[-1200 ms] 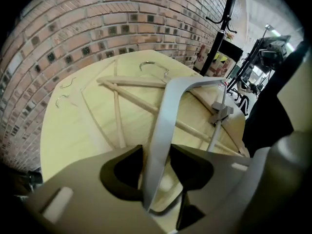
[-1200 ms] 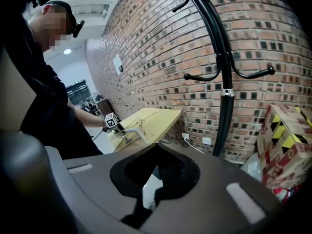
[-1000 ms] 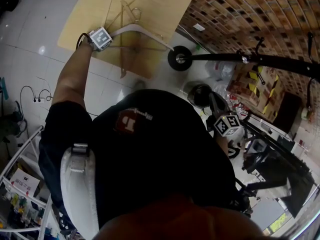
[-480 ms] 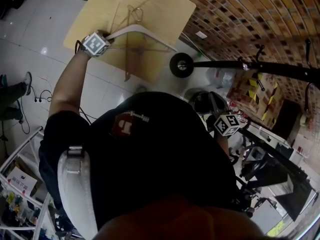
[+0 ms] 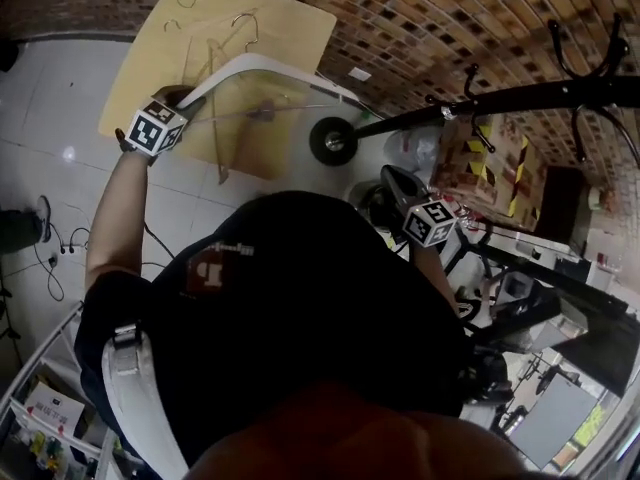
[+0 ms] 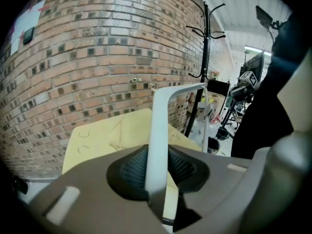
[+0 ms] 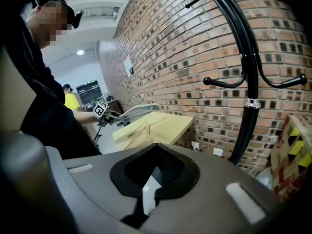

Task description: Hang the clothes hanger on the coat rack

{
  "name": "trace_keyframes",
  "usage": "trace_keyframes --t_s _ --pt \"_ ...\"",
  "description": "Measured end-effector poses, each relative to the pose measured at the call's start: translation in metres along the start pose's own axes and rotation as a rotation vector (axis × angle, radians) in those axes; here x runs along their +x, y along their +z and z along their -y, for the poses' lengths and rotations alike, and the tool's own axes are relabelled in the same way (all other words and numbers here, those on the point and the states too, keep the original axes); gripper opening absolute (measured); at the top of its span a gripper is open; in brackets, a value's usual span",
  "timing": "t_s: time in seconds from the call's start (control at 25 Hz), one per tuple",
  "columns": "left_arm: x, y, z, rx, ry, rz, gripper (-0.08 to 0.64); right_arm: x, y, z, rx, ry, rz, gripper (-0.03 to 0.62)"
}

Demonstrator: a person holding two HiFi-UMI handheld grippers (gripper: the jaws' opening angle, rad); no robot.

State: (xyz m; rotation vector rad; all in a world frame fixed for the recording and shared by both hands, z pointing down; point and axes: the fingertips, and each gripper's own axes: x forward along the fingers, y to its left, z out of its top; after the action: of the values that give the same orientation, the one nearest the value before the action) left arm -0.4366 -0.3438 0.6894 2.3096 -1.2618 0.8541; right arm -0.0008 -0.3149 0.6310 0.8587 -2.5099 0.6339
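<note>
A white clothes hanger (image 5: pixel 262 66) hangs in the air above the yellow table (image 5: pixel 300 23), with my left gripper (image 5: pixel 180 108) shut on one of its arms. In the left gripper view that white arm (image 6: pixel 159 126) runs up between the jaws of the left gripper (image 6: pixel 158 152), both pads pressed on it. The black coat rack (image 5: pixel 520 98) stretches from its round base (image 5: pixel 333 140) to its hooks at the top right, apart from the hanger; its pole (image 7: pixel 249 77) rises close in front of my right gripper (image 7: pixel 155 152). The right gripper (image 5: pixel 405 190) is shut with nothing in it.
Several wooden hangers (image 5: pixel 222 53) and loose wire hooks lie on the yellow table. A brick wall (image 5: pixel 430 18) runs behind the table and the rack. A yellow-and-black patterned box (image 5: pixel 497 168) stands by the rack, with chairs and equipment (image 5: pixel 540 298) to the right. Cables (image 5: pixel 60 258) lie on the tiled floor.
My left gripper has lifted the white hanger up off the table and tilted it. The right gripper has shifted only slightly.
</note>
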Motion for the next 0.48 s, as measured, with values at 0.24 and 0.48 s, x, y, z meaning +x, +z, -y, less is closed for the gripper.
trace_keyframes --t_s 0.24,0.48 --pt "-0.006 0.088 0.061 0.052 -0.05 0.144 0.101 -0.027 -0.002 0.023 0.004 -0.006 0.049 0.014" --pt "-0.019 0.18 0.139 0.064 -0.106 0.287 0.101 -0.072 0.0 0.054 -0.01 -0.003 0.093 0.014"
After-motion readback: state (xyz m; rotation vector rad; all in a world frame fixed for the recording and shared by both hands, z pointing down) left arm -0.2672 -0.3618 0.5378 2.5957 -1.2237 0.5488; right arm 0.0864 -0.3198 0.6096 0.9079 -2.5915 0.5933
